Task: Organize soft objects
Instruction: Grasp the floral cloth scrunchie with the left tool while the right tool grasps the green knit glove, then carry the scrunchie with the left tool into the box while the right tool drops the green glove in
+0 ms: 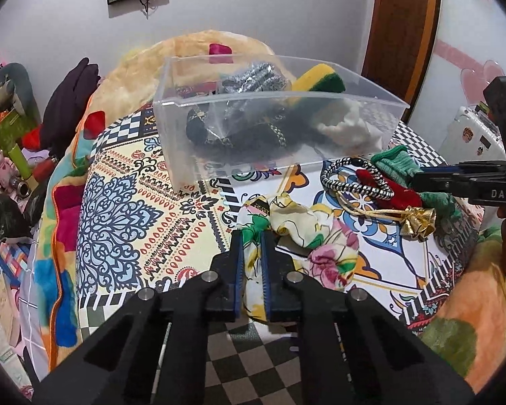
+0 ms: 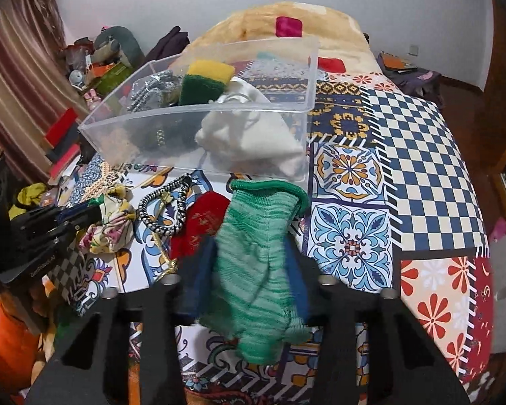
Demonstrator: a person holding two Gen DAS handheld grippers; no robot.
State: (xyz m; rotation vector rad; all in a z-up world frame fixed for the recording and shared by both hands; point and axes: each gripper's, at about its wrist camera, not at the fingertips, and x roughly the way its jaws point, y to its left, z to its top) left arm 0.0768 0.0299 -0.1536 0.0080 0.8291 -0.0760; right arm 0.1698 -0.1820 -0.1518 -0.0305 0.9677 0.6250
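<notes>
The left tool [image 1: 252, 239] is clenched on a floral cream fabric scrunchie [image 1: 297, 233], its blue pads pinching a fold of the cloth. The right tool [image 2: 249, 263] grips a green knitted glove [image 2: 256, 263], which stands up between its pads and hides most of them; the picture there is blurred.

Both lie on a bed spread with a patchwork-print cover [image 2: 421, 155] of checks, tile flowers and paisley. Just beyond the right tool, to its left, sit a red velvet pouch [image 2: 199, 226], a black-and-white braided cord loop [image 2: 167, 209] and a small gold drawstring bag [image 1: 418, 221], close together. Past them stands a clear plastic rectangular bin [image 1: 280, 101], holding a yellow-and-green scouring sponge [image 2: 205, 77], a silver metallic scourer [image 1: 253, 76], a white cloth [image 2: 253, 138] and a dark item hard to make out through the wall.

Behind the bin lies a tan plush blanket [image 1: 199, 50]. The wall [image 1: 253, 6] is pale, with a dark panel cut off at the top. Clutter at the left of the bed is too jumbled to name.

The right tool's side reads "DAS" in the left wrist view.
</notes>
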